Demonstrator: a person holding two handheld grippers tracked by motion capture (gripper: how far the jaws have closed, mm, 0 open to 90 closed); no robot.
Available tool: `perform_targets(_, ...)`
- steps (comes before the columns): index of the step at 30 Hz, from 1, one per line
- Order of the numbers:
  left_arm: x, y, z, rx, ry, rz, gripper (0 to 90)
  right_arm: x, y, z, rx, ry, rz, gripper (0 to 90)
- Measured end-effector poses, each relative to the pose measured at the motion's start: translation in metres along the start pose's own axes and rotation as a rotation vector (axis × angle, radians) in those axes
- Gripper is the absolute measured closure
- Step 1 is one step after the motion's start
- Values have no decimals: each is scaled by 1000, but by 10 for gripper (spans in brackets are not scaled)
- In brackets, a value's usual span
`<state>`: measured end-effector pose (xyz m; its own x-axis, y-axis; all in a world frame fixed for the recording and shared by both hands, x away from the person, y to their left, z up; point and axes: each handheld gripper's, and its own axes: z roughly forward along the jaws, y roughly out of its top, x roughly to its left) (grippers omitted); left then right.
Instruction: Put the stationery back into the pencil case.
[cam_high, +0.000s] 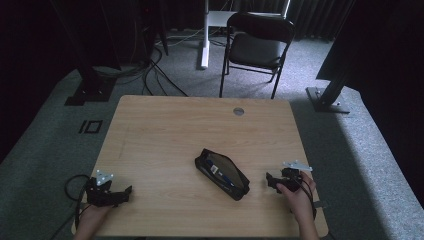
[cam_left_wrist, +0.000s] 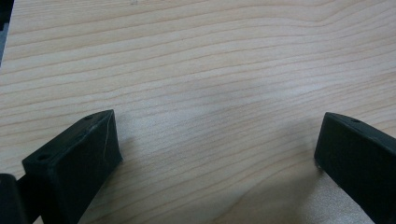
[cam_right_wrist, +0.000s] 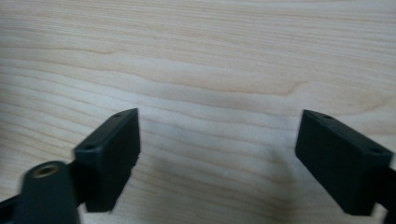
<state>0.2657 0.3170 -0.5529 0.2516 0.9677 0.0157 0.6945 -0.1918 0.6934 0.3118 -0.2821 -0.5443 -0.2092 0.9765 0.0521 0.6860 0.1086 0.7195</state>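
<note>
We rest both grippers, left (cam_high: 118, 194) and right (cam_high: 274, 181), fingers spread and empty, flanking the open pencil case (cam_high: 222, 173) mid-frame, ready to reach in.

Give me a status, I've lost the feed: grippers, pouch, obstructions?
Left gripper open, empty. Right gripper open, empty, beside the black pouch. Pouch unzipped, mid-table. Nothing in the way.

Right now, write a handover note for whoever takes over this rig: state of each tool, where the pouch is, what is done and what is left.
Left tool: open, holding nothing, low over the near left of the light wooden table.
Right tool: open, holding nothing, at the near right, just right of the pouch and apart from it.
Black zip pouch: lies diagonally at the table's near centre, mouth open, dark items showing inside.
Done: pouch open with contents in it.
Left: probably closing or moving the pouch; neither tool touches it.
</note>
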Motion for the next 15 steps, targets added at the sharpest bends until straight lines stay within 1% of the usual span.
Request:
perform_targets(2,0,0,0,0,0,0,3,0,-3,-1,-7,-7,11,135)
perform_targets(5,0,0,0,1,0,0,4,1,-6,-2,-20,-48,15,135)
perform_targets(8,0,0,0,0,0,0,3,0,-10,-3,-25,-54,45,125)
perform_targets(9,0,0,0,0,0,0,4,0,-12,-4,-18,-64,46,125)
perform_targets(11,0,0,0,0,0,0,4,-1,-15,-4,-15,-70,48,124)
perform_targets(14,0,0,0,0,0,0,4,1,-19,-6,-12,-99,46,121)
perform_targets(15,0,0,0,0,0,0,4,2,-21,-7,-8,-101,45,117)
